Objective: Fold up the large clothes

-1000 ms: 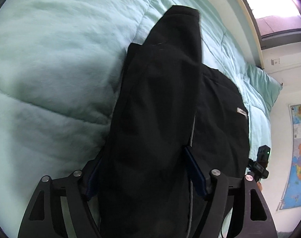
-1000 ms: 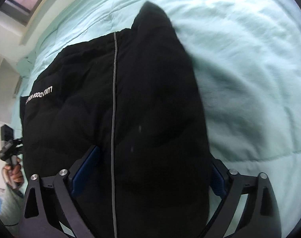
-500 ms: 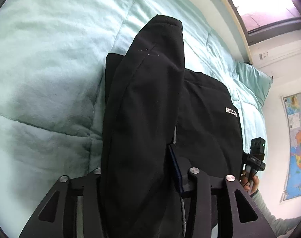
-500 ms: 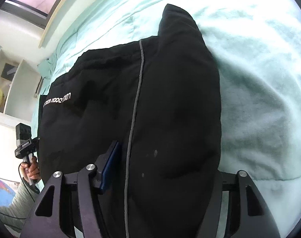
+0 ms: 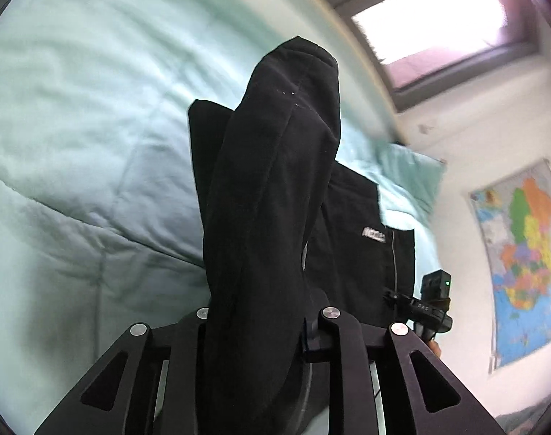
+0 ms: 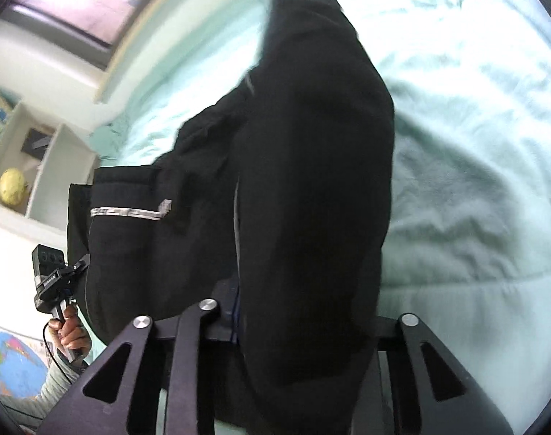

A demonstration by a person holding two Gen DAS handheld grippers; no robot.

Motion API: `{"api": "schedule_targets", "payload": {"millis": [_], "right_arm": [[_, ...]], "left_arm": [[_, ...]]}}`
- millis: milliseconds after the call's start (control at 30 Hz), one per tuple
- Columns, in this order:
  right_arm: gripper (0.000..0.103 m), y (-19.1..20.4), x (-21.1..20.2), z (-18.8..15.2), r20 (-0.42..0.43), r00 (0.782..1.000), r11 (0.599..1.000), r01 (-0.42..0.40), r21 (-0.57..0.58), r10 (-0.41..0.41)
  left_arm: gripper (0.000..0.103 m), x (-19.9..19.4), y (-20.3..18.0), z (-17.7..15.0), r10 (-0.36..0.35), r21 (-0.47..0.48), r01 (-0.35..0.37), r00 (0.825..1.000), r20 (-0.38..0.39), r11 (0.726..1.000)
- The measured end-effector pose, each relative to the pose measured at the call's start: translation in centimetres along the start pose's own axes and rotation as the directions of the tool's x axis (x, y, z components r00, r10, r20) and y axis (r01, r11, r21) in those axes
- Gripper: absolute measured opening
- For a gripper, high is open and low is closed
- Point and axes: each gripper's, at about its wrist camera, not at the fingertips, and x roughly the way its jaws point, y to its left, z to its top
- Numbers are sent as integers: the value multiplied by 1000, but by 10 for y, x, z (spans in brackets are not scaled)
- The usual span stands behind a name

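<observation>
- Both grippers have risen since a second ago, drawing the near end of the one black garment (image 5: 268, 217) up off the bed, so more of the window and wall now shows in each view.
- One left gripper (image 5: 255, 320) has just been closing; its jaws now pinch a thick fold of the black garment between them.
- One right gripper (image 6: 304, 311) has likewise been closing, and its jaws clamp another fold of the same garment (image 6: 311, 166).
- Beyond the grips, the garment hangs partly raised, its far part still lying on the pale green duvet (image 5: 75, 116), with one small white logo (image 5: 374, 235) and one grey reflective strip (image 6: 128, 212) showing.
- One pillow (image 5: 407, 166) in the same green lies at the head of the bed.
- Two windows (image 5: 442, 29) sit above the bed in the left view.
- One coloured wall map (image 5: 522, 264) hangs on the white wall.
- One hand (image 6: 70, 333) holds the left gripper's handle in the right view.
- One yellow ball (image 6: 11, 185) sits in a white shelf (image 6: 46, 166).
</observation>
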Motion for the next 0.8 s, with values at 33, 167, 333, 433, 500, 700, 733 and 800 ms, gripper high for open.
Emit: {"api": "schedule_targets", "payload": {"millis": [33,167,333,433,500,700,733,800], "right_arm": [[28,11,-12,-6,12,1000,1000,5,-20,-5],[28,51,-55,-36,40,999,998,5,-70,-2],[28,86,-114,-82,61,998,995,23,-95,-17],[28,92,-132,-106,35,998,995,48,-93,-45],[28,86,-135,-121,-3,999,996,52,-67,-52],[28,39,-95,-173,-144,983,991,120,52,-112],[28,33,-88,-177,-156,979,988,143,53,-133],[32,7,-71,-185,-163,963,969,232,85,-217]], "left_arm": [[24,-12,-16,-6,-13,28,13,1000,11,1000],[23,-55,-63,-33,-45,109,38,997,59,993],[23,-122,-79,-81,-85,125,73,992,95,990],[24,-140,-82,-114,-88,114,79,993,75,990],[24,-141,-78,-131,-78,103,73,996,48,992],[24,-112,-27,-184,5,-12,-7,994,-106,1000],[25,-106,-19,-190,24,-20,-27,992,-123,999],[29,-95,10,-200,114,-37,-119,986,-121,992]]}}
